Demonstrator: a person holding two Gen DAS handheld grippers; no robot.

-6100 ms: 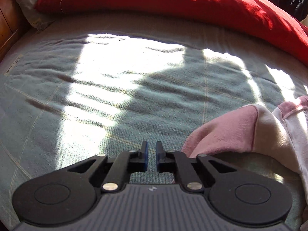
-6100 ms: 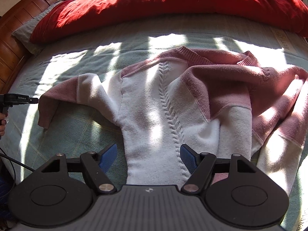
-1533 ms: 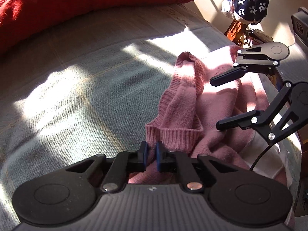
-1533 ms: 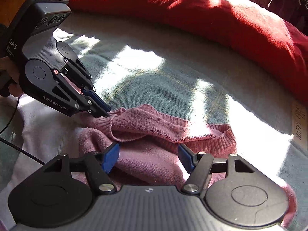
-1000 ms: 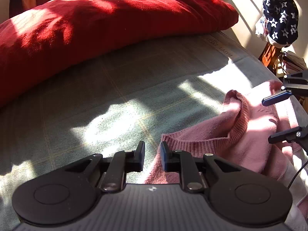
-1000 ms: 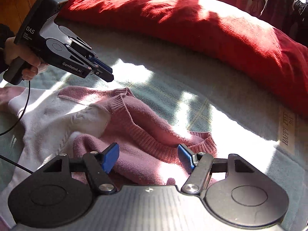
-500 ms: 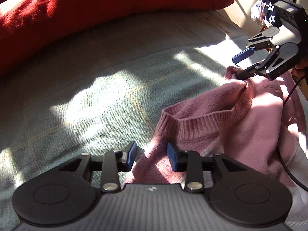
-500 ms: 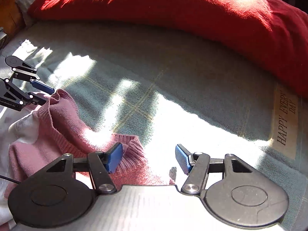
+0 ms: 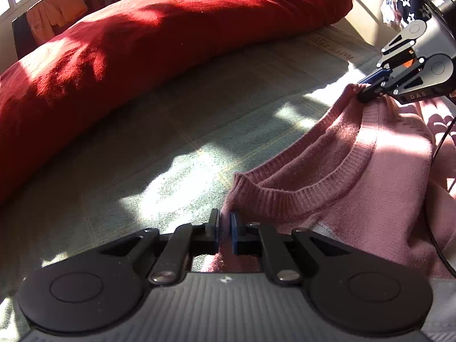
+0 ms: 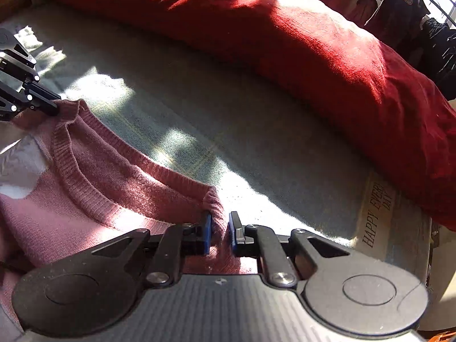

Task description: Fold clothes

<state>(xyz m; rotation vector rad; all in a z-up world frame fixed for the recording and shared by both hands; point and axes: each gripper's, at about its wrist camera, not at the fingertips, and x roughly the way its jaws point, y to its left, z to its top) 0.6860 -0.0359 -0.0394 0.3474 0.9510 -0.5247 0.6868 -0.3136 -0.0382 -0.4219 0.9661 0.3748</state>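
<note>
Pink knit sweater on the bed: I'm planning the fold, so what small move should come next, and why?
Probably lift both neckline corners together. The left gripper and right gripper are closing on the pink knit sweater, fabric between each pair of jaws, ribbed collar spanning them.

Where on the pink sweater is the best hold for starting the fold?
At the two ends of the ribbed neckline, coming from above. The pink sweater lies flat, and its collar band is the one raised ridge. The left gripper and right gripper are closing there now, knit between the fingers.
</note>
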